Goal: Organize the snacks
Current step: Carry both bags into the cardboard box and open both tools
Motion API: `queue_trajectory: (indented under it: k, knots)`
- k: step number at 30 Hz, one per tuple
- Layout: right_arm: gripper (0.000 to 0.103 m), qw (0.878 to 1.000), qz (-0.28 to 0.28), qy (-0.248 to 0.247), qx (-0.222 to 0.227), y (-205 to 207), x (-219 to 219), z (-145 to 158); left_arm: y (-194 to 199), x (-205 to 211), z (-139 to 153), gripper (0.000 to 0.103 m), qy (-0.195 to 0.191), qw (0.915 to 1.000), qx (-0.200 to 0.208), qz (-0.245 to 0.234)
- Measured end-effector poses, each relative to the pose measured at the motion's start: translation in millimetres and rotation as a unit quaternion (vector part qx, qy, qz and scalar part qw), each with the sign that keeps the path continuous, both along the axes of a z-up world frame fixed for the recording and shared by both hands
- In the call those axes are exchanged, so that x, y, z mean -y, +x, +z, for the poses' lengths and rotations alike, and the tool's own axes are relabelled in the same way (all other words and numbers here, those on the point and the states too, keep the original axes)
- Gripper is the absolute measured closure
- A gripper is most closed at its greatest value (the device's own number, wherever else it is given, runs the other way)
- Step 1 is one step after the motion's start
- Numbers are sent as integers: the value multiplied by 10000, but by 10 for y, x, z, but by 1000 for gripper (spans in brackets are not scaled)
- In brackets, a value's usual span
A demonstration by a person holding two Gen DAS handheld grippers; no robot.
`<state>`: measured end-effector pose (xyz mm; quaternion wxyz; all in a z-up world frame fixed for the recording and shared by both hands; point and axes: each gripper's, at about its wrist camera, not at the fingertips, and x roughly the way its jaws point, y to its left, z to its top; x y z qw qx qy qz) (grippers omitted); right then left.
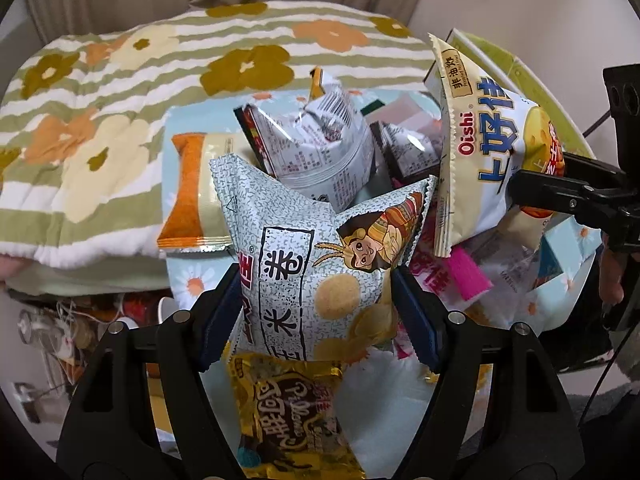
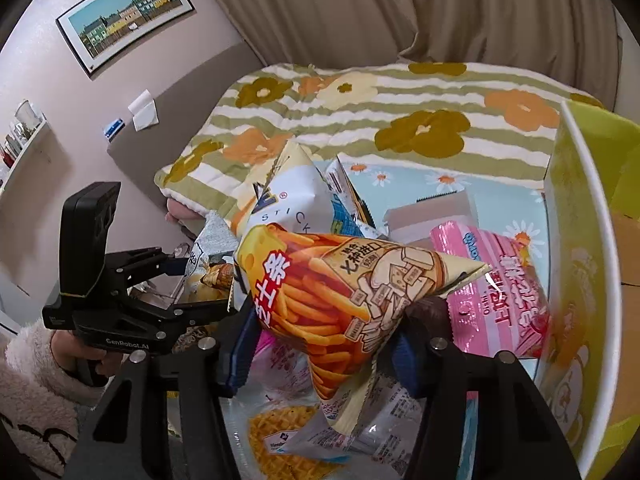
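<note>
My left gripper (image 1: 316,316) is shut on a grey speckled rice-roll snack bag (image 1: 316,248) and holds it above a pile of snacks. My right gripper (image 2: 324,344) is shut on a cream Oishi bag printed with orange fries (image 2: 340,296); the same bag shows in the left wrist view (image 1: 492,148) at the right, raised. The left gripper also shows in the right wrist view (image 2: 200,284), holding its grey bag beside the Oishi bag. A gold Pillows packet (image 1: 288,412) lies below the left gripper. A pink bag (image 2: 496,296) lies to the right.
The snacks lie on a daisy-print blue surface (image 2: 400,178) against a flower-striped quilt (image 1: 120,92). A green and white box wall (image 2: 580,264) stands at the right. Silver packets (image 1: 332,140) and an orange-ended packet (image 1: 192,192) lie behind. A waffle packet (image 2: 288,432) lies below.
</note>
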<state>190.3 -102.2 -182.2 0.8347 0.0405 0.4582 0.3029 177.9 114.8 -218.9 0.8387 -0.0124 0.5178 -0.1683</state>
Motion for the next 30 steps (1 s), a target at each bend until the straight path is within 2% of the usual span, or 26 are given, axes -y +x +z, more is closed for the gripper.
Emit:
queue_trajectory:
  k: [5, 9, 15, 18, 22, 30]
  knots:
    - [49, 9996, -209, 168, 120, -74, 146, 241, -115, 18, 281, 32, -19, 9996, 239, 150]
    - [50, 9986, -344, 249, 314, -148, 318, 477, -159, 115, 564, 32, 166, 9984, 474, 246]
    - [50, 9962, -584, 280, 586, -245, 803, 873, -192, 415, 1074, 32, 135, 9944, 937, 472]
    - [50, 9948, -671, 211, 737, -305, 1121, 1018, -193, 719, 1302, 32, 13, 9915, 1183, 545]
    - [50, 9936, -791, 19, 810, -327, 1547, 1127, -123, 1227, 1463, 32, -32, 9894, 1333, 570]
    - [50, 9878, -988, -682, 996, -277, 2412, 1171, 85, 2343, 1484, 32, -157, 9899, 1298, 541]
